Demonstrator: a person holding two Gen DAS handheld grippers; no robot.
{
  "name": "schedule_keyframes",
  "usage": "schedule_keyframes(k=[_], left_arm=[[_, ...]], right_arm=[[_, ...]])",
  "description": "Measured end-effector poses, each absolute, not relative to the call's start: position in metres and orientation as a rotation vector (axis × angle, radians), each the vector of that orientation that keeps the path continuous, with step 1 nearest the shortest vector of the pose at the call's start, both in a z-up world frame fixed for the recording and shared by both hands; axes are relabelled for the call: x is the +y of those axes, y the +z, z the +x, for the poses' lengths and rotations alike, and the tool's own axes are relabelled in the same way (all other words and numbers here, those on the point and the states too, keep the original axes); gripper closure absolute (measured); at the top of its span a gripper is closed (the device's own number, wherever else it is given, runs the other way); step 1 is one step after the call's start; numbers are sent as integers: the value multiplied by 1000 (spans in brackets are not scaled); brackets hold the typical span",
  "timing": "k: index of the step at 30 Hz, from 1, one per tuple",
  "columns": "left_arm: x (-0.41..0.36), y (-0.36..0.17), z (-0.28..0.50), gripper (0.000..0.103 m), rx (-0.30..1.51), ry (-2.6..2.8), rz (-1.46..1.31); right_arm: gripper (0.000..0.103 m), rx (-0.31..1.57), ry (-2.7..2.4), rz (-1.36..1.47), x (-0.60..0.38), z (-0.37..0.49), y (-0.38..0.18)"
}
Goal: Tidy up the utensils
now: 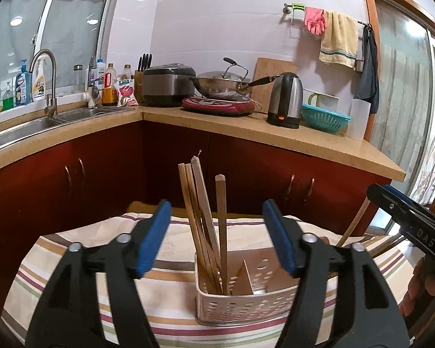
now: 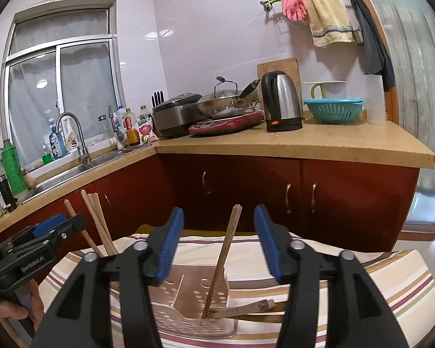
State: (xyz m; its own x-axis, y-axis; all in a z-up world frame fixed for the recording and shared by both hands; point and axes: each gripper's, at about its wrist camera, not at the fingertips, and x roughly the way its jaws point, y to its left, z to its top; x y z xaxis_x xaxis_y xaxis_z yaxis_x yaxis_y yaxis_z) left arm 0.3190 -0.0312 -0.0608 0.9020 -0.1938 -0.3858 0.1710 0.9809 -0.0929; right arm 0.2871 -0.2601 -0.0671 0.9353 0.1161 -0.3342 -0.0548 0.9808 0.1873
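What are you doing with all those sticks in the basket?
A person is sorting chopsticks with a clamp-like gripper in each hand. The white utensil holder sits on a striped cloth. Several chopsticks stand in its left compartment, and a single chopstick leans in the right one. The left gripper and right gripper are both open, holding nothing.

Kitchen evenly and brightly lit from overhead, ceiling lamps mirrored as round glare spots on the window panes (image 1: 49, 29) and glossy wall tiles (image 2: 206, 17); shadows soft; focus sharp; strong fisheye bowing and dark vignette at corners.
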Motion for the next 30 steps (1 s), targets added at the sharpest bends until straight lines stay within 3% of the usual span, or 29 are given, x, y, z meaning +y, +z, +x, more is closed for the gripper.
schedule_keyframes(k=[8,15,30], left_arm=[[-29,-53,296,13,387,-157,-45],[-31,-42,237,6,352,-78,-5],[-30,-12,79,4,273,33,13]], right_arm=[[28,287,36,111,-258,256,-47],[19,220,-22,53,-255,190,-35],[15,207,20,29,-238,68,-15]])
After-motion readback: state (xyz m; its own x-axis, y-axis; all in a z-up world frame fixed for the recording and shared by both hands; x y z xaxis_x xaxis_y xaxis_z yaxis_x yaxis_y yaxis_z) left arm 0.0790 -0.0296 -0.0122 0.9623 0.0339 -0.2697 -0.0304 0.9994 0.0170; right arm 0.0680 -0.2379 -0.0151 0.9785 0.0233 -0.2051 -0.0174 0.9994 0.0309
